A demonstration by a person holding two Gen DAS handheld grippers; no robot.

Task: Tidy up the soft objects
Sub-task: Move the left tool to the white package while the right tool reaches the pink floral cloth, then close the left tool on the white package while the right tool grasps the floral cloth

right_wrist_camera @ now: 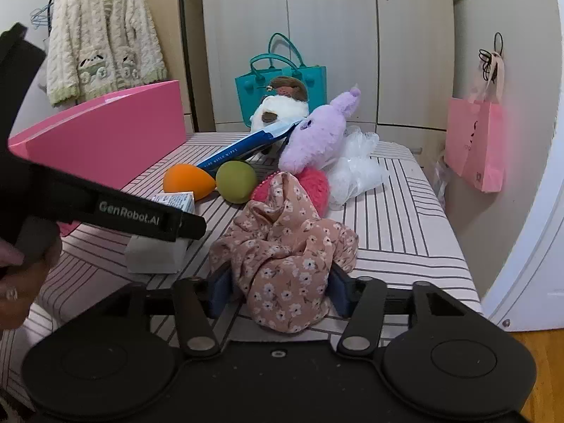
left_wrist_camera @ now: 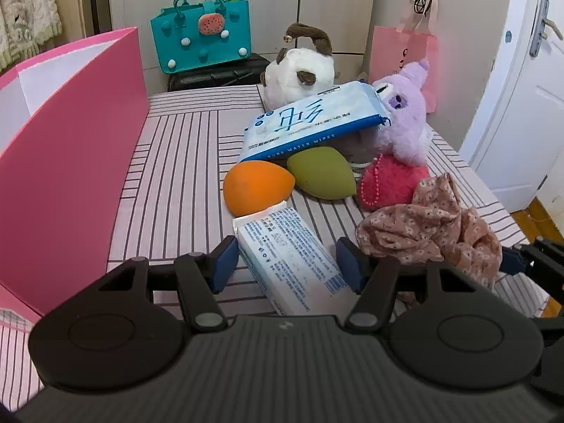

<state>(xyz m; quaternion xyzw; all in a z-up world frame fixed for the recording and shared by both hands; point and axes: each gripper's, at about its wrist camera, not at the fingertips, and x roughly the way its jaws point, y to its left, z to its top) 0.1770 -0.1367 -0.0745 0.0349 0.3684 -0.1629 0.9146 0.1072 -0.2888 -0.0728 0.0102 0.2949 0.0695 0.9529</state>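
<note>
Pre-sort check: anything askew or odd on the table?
Yes. The large wipes pack sits tilted, propped on the purple plush and overhanging the green sponge. The floral cloth lies crumpled. Nothing spilled or visibly damaged.

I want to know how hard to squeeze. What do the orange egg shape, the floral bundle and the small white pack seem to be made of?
Orange egg shape: probably foam sponge, matte and smooth, with no shine.
Floral bundle: thin woven fabric, judging by its soft crumpled folds.
Small white pack: a printed plastic-film wrapper, slightly glossy; its contents are hidden.
</note>
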